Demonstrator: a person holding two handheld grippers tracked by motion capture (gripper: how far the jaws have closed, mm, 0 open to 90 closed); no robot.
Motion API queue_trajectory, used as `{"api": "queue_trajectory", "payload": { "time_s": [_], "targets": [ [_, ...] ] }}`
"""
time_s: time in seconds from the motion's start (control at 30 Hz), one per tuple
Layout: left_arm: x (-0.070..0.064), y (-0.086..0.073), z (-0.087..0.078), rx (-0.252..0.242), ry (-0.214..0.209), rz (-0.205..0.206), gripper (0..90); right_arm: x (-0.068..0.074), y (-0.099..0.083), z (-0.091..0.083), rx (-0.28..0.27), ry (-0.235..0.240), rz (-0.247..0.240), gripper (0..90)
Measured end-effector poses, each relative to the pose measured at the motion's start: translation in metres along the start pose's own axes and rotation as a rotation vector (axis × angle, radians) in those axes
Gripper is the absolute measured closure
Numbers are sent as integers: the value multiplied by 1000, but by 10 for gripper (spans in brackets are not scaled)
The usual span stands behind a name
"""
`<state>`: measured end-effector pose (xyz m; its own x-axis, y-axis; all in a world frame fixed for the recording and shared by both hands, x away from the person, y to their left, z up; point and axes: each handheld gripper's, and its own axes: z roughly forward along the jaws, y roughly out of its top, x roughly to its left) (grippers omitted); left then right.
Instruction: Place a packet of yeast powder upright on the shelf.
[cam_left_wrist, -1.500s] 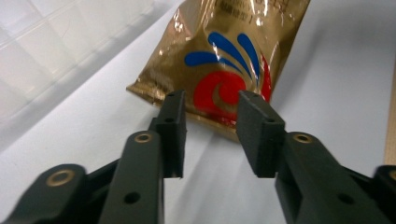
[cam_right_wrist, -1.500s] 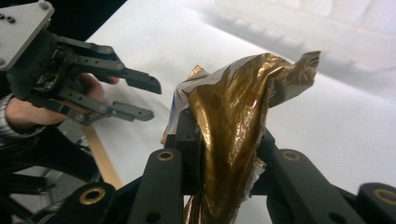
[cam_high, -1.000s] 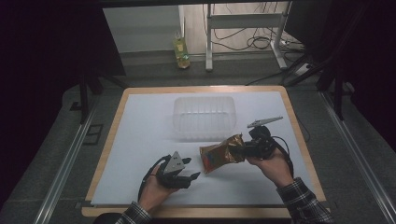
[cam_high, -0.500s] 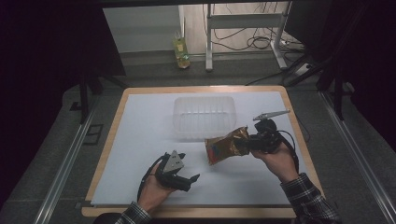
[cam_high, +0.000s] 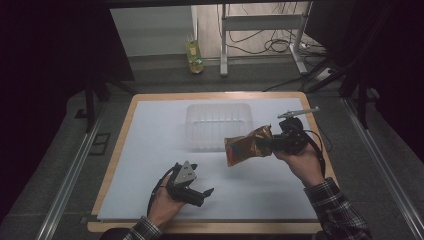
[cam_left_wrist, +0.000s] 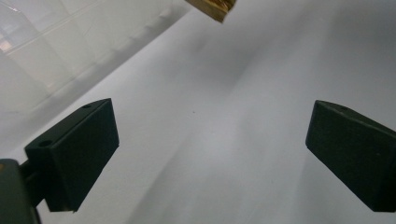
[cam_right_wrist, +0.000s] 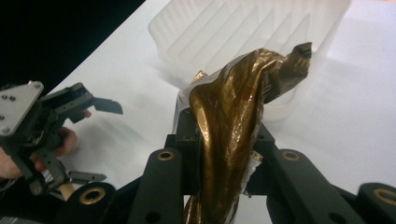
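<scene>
left gripper (cam_high: 196, 192): idling near table edge, jaws spread wide, gripping nothing, keeping clear
right gripper (cam_high: 272, 142): clamping gold foil pouch (cam_high: 246, 148) by one end, holding it aloft
clear plastic tub (cam_high: 217, 124): sitting just beyond pouch, likely drop target

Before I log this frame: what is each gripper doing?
Left gripper: open, holding nothing.
Right gripper: shut on the gold foil packet.
</scene>
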<state>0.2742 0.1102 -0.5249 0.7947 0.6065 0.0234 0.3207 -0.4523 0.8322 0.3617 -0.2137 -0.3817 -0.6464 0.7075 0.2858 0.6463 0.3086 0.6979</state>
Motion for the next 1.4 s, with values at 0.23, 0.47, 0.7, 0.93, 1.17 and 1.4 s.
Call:
{"api": "queue_trajectory", "payload": {
  "time_s": [0.23, 0.47, 0.7, 0.93, 1.17, 1.4],
  "targets": [
    [0, 0, -1, -9, 3, 3, 15, -4, 11, -4, -19, -22, 16, 723],
    [0, 0, -1, -9, 6, 9, 14, -11, 23, -6, -39, -53, 30, 724],
    [-1, -1, 0, -3, 5, 14, 15, -19, 35, -3, -51, -88, 43, 724],
    [-1, -1, 0, 5, 4, 23, 16, -26, 50, 0, -71, -136, 45, 724],
    [-2, -1, 1, 9, 1, 28, 18, -30, 61, 9, -65, -192, 34, 724],
    [-1, -1, 1, 8, -2, 25, 18, -34, 66, 28, -42, -215, 35, 723]
  ]
}}
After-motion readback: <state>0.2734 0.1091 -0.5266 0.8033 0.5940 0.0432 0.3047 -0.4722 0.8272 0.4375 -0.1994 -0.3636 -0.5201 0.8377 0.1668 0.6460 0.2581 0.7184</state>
